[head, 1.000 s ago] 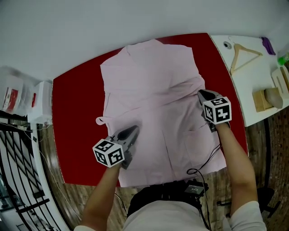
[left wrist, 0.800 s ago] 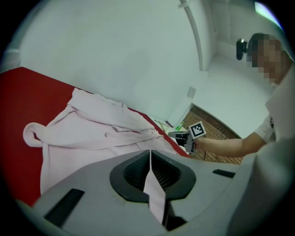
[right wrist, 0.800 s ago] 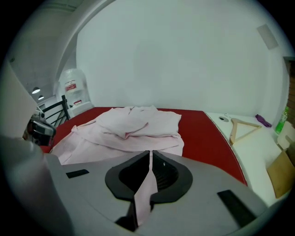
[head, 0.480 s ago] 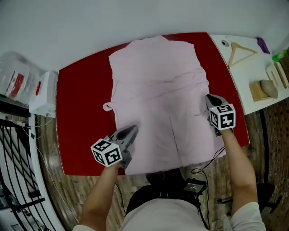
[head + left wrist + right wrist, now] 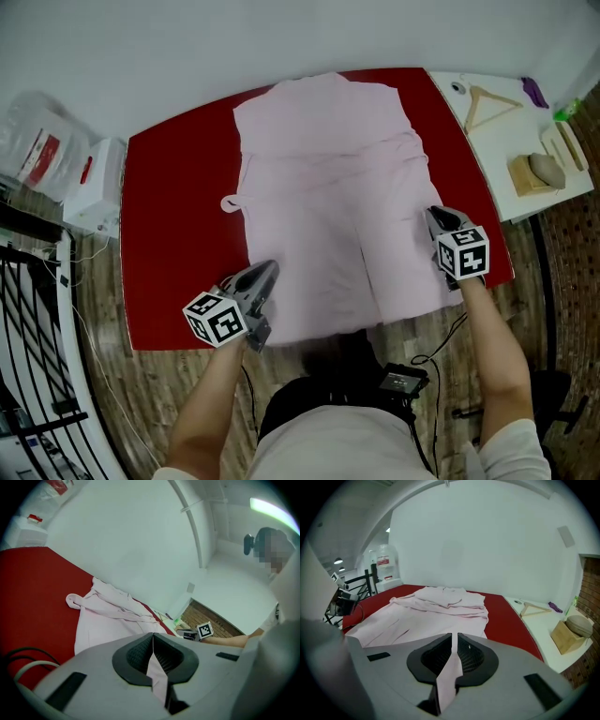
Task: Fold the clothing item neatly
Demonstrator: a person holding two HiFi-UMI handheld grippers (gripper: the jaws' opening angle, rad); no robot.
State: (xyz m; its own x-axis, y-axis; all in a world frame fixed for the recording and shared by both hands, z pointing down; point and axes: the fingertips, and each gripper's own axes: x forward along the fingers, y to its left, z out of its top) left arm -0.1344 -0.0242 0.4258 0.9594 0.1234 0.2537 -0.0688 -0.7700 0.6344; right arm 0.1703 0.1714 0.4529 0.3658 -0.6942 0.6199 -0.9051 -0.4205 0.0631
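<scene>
Pale pink cloth garment (image 5: 328, 178) lying spread across the red-topped bench (image 5: 178, 234). The left tongs (image 5: 270, 268) pinch a fold of its near left edge. The right tongs (image 5: 432, 214) pinch a fold of its right edge.

The shirt (image 5: 328, 178) lies spread on the table (image 5: 178, 244), collar end farthest from the person. At the shirt's near left corner sits the left gripper (image 5: 268, 270), and at its near right edge the right gripper (image 5: 432, 215). Right of the shirt, off the table, a counter (image 5: 497, 150) carries a hanger (image 5: 489, 101). Left of the shirt, beyond the table, are a box (image 5: 94, 187) and a bag (image 5: 37, 150).
</scene>
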